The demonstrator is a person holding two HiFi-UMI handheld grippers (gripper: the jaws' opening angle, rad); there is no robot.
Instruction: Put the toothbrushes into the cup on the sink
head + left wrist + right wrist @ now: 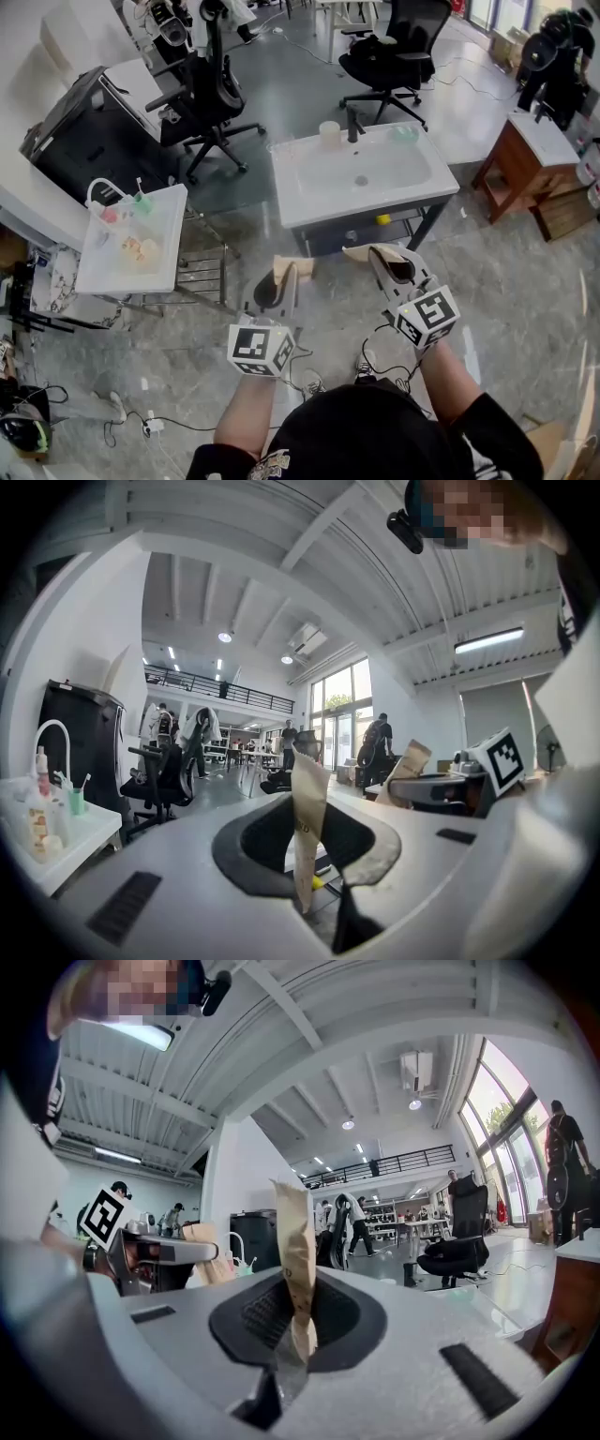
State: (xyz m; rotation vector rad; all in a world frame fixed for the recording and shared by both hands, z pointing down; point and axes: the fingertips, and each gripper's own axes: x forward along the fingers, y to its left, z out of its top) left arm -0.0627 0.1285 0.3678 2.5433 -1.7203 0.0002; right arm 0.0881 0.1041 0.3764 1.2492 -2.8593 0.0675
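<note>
Toothbrush (139,186) stands upright in a green cup (142,202) on the white table (103,272) at the left, among a few bottles too small to tell apart; the left gripper view shows it (82,782) there too. That table is well apart from the sink (309,208), which stands farther off and to the right. On the sink's far rim a pale cup (329,134) sits just left of the dark tap (353,124). A small teal thing (405,134) lies at the far right corner. Black chairs (202,94) stand beyond, on the grey floor.

I hold both tongs up in the air on the near side of the sink, touching nothing. My left tongs (286,269) have their tan pads (307,789) together with nothing between them. My right tongs (375,251) are likewise closed on themselves, the pads (292,1241) pressed flat and empty. The two tongs are near each other, left one slightly nearer to me.
</note>
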